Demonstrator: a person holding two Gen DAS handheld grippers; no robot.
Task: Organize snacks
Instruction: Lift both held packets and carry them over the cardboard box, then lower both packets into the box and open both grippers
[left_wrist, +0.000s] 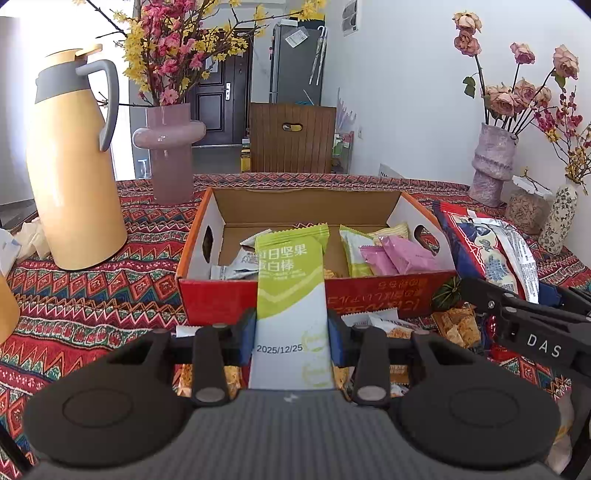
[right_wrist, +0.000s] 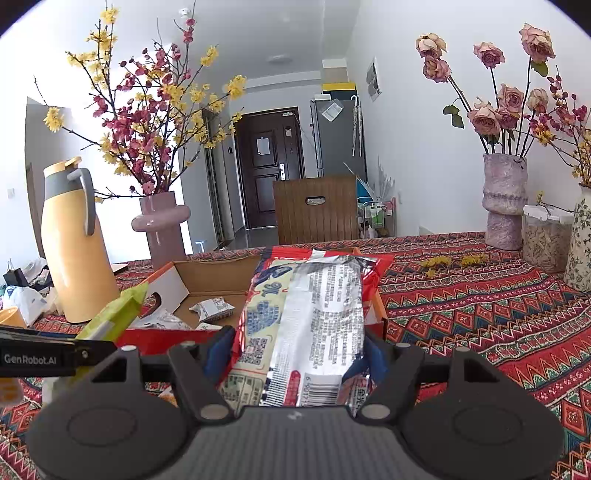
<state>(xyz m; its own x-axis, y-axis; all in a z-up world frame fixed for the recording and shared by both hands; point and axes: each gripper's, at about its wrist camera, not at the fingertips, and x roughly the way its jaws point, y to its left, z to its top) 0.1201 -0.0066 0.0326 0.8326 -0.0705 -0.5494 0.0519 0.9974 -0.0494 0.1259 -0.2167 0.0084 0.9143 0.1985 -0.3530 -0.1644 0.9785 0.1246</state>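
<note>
Snacks sit partly in an open cardboard box (left_wrist: 391, 218) on the patterned table (left_wrist: 110, 288), and partly in a loose heap in front of the box's red near wall. Inside the box lie pink packets (left_wrist: 402, 258), a lime-green packet (left_wrist: 356, 251) and grey-white packets (left_wrist: 240, 264).

The left tool (left_wrist: 291, 332) is closed down on a green-and-white nut bar (left_wrist: 290, 280), its blue pads (left_wrist: 248, 336) pressing both long edges of the wrapper near the white end stamped 2025/12/25. The bar points forward, and its green end reaches over the near wall and above the box's interior.

The right tool (right_wrist: 295, 354) pinches a large red-and-silver snack bag (right_wrist: 310, 314), back side up with barcode and printed text showing. Its fingers are spread only as wide as the bag's body, clamped on either side. The bag's far end hangs over the right part of the box. In the left wrist view this bag (left_wrist: 491, 251) sits just right of the box.

A yellow thermos jug (left_wrist: 70, 177) and a pink vase (left_wrist: 171, 155) stand left of and behind the box.
</note>
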